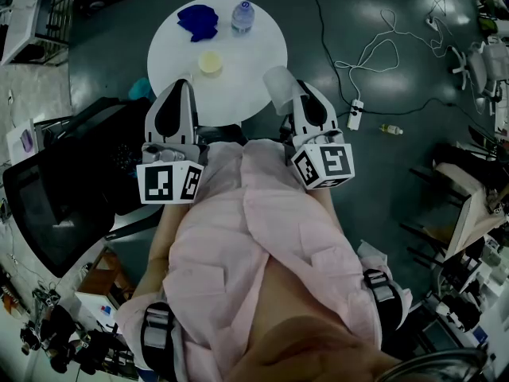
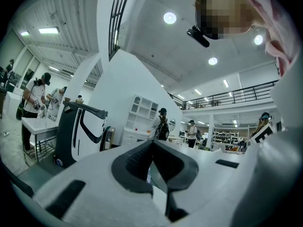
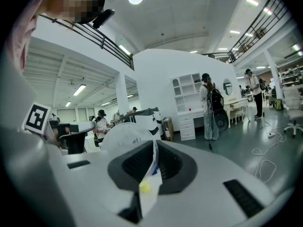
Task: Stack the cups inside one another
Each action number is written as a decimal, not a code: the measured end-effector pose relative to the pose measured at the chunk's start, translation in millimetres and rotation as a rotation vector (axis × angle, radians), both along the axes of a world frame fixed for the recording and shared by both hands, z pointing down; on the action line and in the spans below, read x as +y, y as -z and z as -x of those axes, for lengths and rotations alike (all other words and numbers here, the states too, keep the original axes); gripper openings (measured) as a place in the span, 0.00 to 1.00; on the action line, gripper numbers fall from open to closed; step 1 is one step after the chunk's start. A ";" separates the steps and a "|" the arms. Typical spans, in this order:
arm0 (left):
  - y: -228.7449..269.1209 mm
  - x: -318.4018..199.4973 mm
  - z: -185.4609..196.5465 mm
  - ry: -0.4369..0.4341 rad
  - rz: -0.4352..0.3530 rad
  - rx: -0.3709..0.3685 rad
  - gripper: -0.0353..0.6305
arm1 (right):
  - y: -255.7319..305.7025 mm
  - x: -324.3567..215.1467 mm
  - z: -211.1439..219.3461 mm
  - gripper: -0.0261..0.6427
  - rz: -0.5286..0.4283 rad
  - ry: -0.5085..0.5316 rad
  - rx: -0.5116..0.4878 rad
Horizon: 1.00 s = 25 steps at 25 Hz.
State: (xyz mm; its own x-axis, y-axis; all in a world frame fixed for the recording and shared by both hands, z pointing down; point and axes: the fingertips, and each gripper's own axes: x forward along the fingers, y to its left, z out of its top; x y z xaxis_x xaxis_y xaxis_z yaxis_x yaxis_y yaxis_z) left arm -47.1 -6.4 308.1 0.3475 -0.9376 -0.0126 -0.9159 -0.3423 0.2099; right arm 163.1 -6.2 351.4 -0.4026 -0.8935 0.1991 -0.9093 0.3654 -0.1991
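A small yellow cup [image 1: 211, 62] stands on the round white table [image 1: 250, 62] just beyond both grippers. My right gripper [image 1: 297, 87] is shut on the wall of a translucent white cup [image 1: 279, 86], held level at the table's near right edge. In the right gripper view that cup [image 3: 124, 135] bulges to the left of the jaws, its thin wall pinched between the pads [image 3: 152, 161]. My left gripper [image 1: 184, 83] hangs over the table's near left edge, its jaws closed tip to tip with nothing between them [image 2: 152, 144].
At the table's far side lie a crumpled blue object [image 1: 198, 21] and a water bottle [image 1: 243, 16]. A teal object [image 1: 141, 88] sits by the table's left edge. A power strip [image 1: 355, 114] with white cables lies on the floor to the right. Dark equipment [image 1: 60, 201] stands at left.
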 end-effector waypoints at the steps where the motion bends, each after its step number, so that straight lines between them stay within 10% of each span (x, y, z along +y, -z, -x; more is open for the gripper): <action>1: -0.3 -3.4 -3.4 -0.001 0.000 0.000 0.08 | -0.8 -3.0 -3.5 0.09 0.001 -0.002 -0.001; 25: 2.7 -13.5 -0.6 0.031 0.013 0.003 0.08 | 2.4 -25.9 -9.0 0.09 0.005 0.008 0.005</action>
